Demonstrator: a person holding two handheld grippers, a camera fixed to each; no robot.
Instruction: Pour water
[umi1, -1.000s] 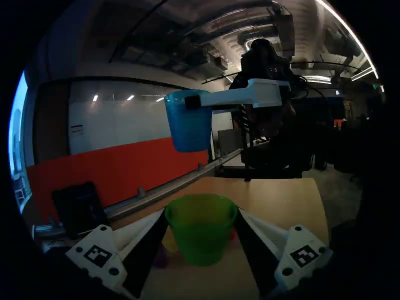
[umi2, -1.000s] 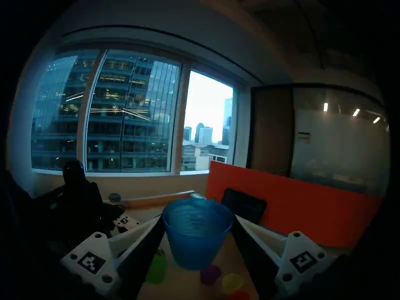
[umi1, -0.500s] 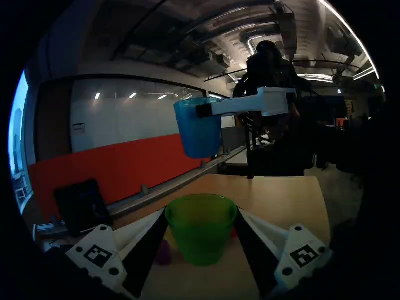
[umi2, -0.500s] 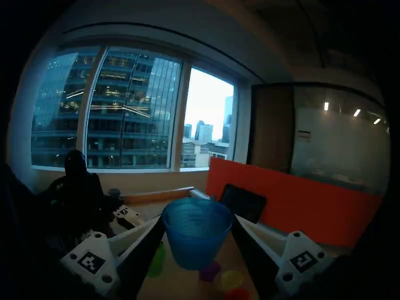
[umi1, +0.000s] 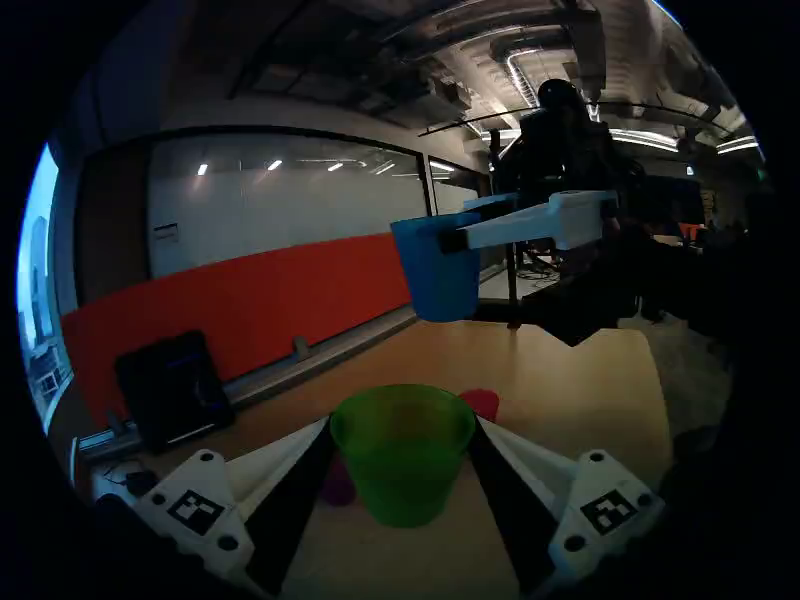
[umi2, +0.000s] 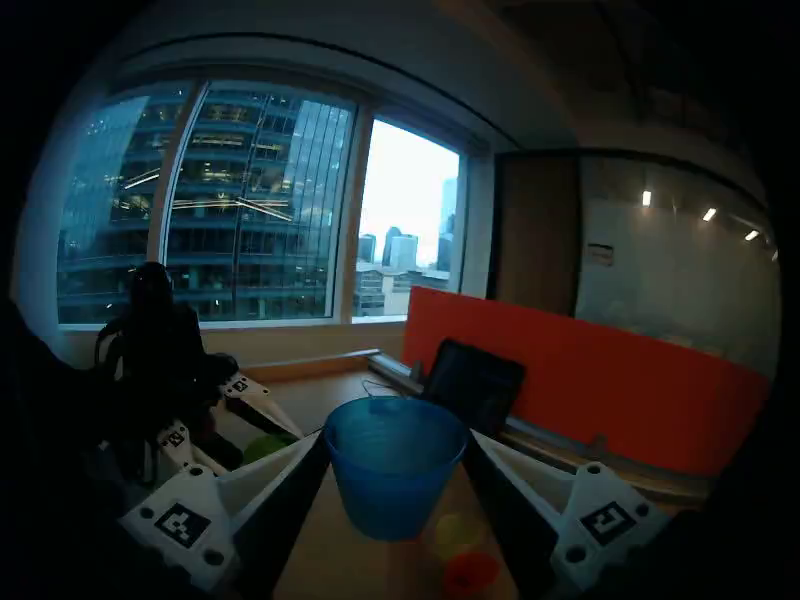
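My left gripper (umi1: 400, 430) is shut on an upright green cup (umi1: 402, 462), held low over the wooden table (umi1: 570, 390). Beyond it, up and to the right, my right gripper (umi1: 442, 236) holds a blue cup (umi1: 437, 270) in the air, roughly upright. In the right gripper view the blue cup (umi2: 394, 478) sits between the white fingers (umi2: 520, 480) of my right gripper (umi2: 395, 445), shut on it. To the lower left there, the left gripper (umi2: 255, 452) carries the green cup (umi2: 265, 445). No stream of water is visible.
Small cups lie on the table: red (umi1: 482, 403) and purple (umi1: 338, 485), and in the right gripper view yellow (umi2: 452, 528) and red (umi2: 470, 572). A black tablet (umi1: 172, 388) leans against the orange wall panel (umi1: 260, 300). A person (umi1: 565, 150) stands behind the grippers.
The blue cup and right gripper have moved right and lower in the left gripper view. The left gripper with the green cup has come closer in the right gripper view.
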